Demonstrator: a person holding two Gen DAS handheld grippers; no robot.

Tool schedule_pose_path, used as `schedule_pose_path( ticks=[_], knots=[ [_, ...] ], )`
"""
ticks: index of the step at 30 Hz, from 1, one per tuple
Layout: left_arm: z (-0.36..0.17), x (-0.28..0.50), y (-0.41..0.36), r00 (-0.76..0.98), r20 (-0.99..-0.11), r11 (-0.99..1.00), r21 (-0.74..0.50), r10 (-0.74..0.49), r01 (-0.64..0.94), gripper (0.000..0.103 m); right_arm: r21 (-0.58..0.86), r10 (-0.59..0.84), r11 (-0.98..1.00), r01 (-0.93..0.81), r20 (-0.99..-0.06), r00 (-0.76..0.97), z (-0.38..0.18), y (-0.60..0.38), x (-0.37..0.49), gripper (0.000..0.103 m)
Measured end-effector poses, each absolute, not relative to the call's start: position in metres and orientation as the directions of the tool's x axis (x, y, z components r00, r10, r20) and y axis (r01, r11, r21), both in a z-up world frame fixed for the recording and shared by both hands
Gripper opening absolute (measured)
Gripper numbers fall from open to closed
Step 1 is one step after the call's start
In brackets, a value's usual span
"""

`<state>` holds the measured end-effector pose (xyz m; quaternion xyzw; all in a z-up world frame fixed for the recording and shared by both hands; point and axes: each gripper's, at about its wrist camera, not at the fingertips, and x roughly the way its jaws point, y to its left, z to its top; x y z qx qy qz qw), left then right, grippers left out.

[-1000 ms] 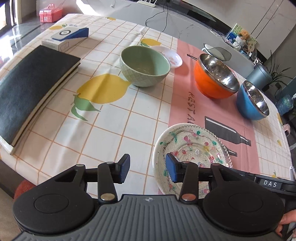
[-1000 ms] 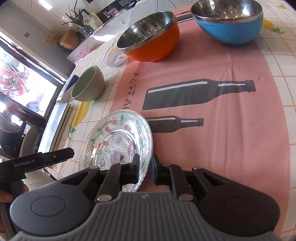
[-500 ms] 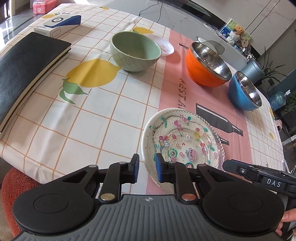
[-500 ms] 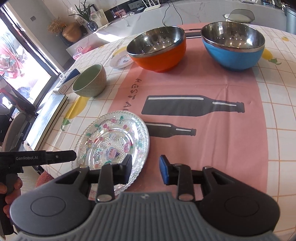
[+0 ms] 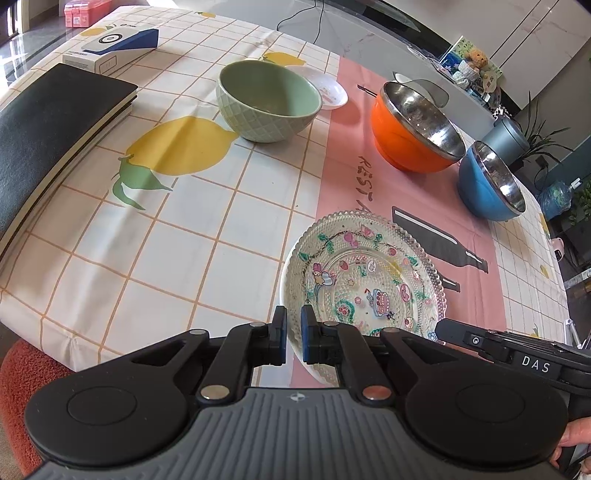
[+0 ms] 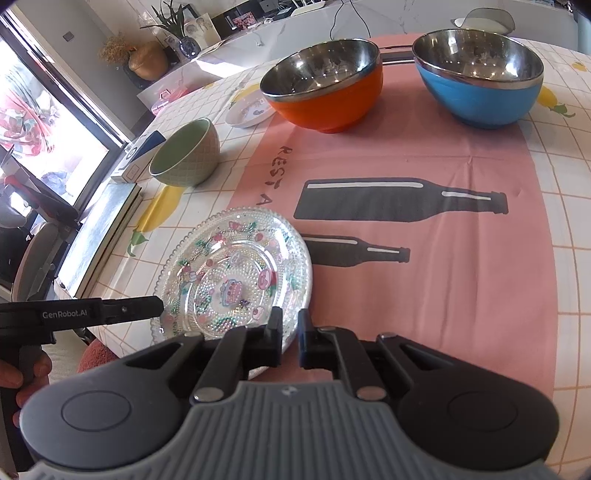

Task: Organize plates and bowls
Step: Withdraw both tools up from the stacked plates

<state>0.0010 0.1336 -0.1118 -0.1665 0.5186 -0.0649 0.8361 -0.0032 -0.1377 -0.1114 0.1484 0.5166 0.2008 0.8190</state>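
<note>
Glass plate (image 5: 364, 284) lies flat at the surface's (image 5: 192, 236) near edge, between your tools: left tool (image 5: 293, 334) pinches its left rim, right tool (image 6: 289, 338) its right rim, both having just closed narrow.

bench cover: checked cloth (image 5: 207, 236) with lemon prints and a pink panel printed with dark bottles
far surface: white marbled counter (image 6: 280, 33) behind the bench, a dark cable lying across it
window: tall dark-framed window (image 6: 55, 96) on the left of the right wrist view, bright daylight coming through
light: sunny, glare on the counter and the floor
wall: pale panelled wall (image 5: 546, 44) in the left wrist view
plants: leafy plant (image 5: 543, 133) at the right; dried stems in a golden vase (image 6: 147, 61)
floor: glossy grey floor (image 5: 22, 37) at the upper left
seat: red-orange cushion (image 5: 22, 384) just below the bench edge
</note>
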Motion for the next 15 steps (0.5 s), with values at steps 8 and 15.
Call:
schedule_pose_path(
  ticks=[8, 15],
  knots=[
    [-0.1, -0.001, 0.141, 0.486, -0.821, 0.925, -0.374, -0.299, -0.063, 0.016, 0.454, 0.486, 0.873, -0.178, -0.775, 0.405, -0.104, -0.141, -0.003, 0.012],
    [-0.073, 0.012, 0.138, 0.53, -0.801, 0.943, -0.332, -0.278, -0.009, 0.02, 0.439, 0.486, 0.873, -0.213, -0.749, 0.45, -0.085, -0.14, 0.002, 0.029]
  ],
)
